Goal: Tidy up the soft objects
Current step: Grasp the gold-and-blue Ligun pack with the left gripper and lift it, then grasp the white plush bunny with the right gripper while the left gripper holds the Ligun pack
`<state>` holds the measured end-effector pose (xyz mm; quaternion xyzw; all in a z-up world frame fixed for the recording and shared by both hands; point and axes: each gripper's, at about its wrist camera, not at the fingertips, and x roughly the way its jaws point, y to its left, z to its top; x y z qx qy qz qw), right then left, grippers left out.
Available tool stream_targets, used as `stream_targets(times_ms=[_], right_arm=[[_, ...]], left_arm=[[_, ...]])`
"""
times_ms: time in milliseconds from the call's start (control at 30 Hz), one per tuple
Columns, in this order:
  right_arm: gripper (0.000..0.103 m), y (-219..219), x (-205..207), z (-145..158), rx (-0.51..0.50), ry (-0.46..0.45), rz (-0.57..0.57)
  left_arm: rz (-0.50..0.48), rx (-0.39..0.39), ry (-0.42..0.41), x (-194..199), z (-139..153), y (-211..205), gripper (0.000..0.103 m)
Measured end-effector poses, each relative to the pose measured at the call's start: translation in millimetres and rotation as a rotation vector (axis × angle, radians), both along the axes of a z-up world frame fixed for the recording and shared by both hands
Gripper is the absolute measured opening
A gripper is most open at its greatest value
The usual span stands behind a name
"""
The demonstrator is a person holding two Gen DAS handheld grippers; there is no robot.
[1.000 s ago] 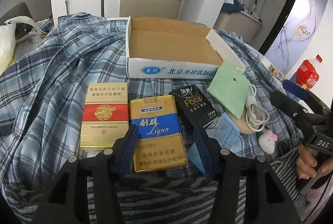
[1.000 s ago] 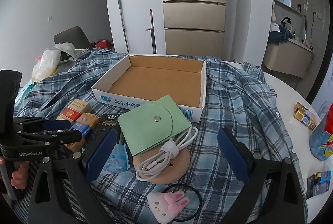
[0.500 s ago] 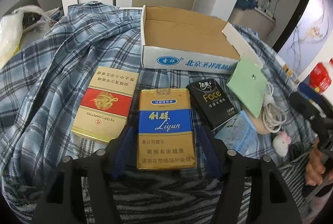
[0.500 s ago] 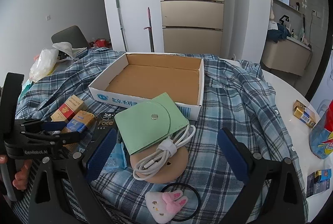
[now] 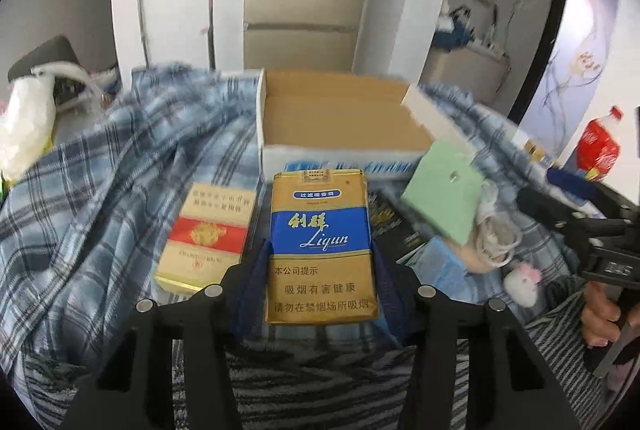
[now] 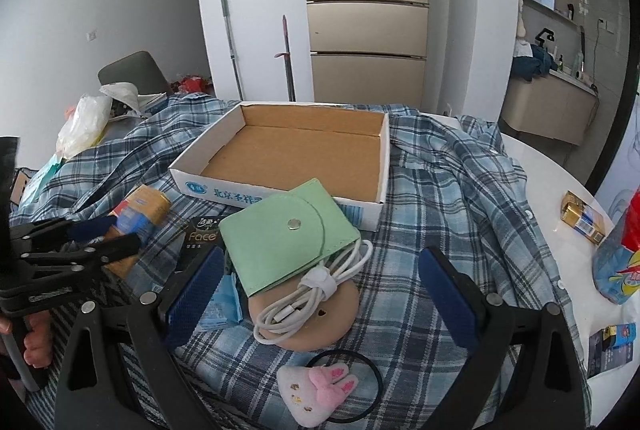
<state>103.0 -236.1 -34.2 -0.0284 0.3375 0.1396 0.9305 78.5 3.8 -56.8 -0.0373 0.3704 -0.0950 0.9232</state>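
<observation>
My left gripper [image 5: 320, 250] has its jaws closing on a gold and blue cigarette pack [image 5: 320, 214], pads against both sides, and the pack is raised off the plaid cloth. From the right wrist view, that pack [image 6: 140, 208] tilts up in the left gripper [image 6: 108, 234]. A red and gold pack [image 5: 208, 230] lies to its left. My right gripper [image 6: 320, 262] stands open above a green pouch [image 6: 280, 230], a coiled white cable [image 6: 312, 294] and a tan round pad [image 6: 320, 330]. A bunny hair tie [image 6: 312, 386] lies nearest. The open cardboard box [image 6: 280, 190] is empty.
A black tissue pack [image 6: 200, 234] and a light blue packet [image 6: 224, 302] lie left of the pouch. A plaid shirt [image 6: 460, 190] covers the white table [image 6: 560, 190]. A gold battery pack [image 6: 582, 216], a red bottle [image 5: 598, 146] and a plastic bag [image 6: 84, 122] sit at the edges.
The left gripper's jaws widened, slid around the gold and blue pack, then closed on it and lifted it off the cloth. The right gripper stayed where it was.
</observation>
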Motion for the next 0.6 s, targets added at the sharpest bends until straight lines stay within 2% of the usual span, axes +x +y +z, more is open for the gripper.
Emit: stream_targets(times_ms=[167, 233, 300, 433, 533, 600], right_arm=[[0.097, -6.3, -3.1, 12.4, -0.016, -0.01, -0.04], [0.097, -8.4, -5.6, 14.2, -0.004, 0.019, -0.034], [0.097, -7.5, -6.8, 8.4, -0.041, 0.08, -0.054], [0.097, -7.5, -13.3, -9.4, -0.116, 0.159, -0.092], [0.095, -17.6, -14.9, -22.2, -0.057, 0.253, -0.101], [0.087, -20.6, -16.3, -27.9, -0.032, 0.298, -0.098]], left_arm=[[-0.013, -0.01, -0.192, -23.3, 24.7, -1.9, 0.053], [-0.033, -0.012, -0.263, -32.8, 32.9, -4.8, 0.053], [-0.059, -0.006, -0.315, -41.0, 38.5, -9.3, 0.053], [-0.069, 0.037, -0.339, -46.3, 43.1, -18.6, 0.053], [-0.065, 0.036, -0.332, -45.8, 43.3, -19.0, 0.053], [-0.065, 0.033, -0.329, -46.8, 42.5, -18.9, 0.053]])
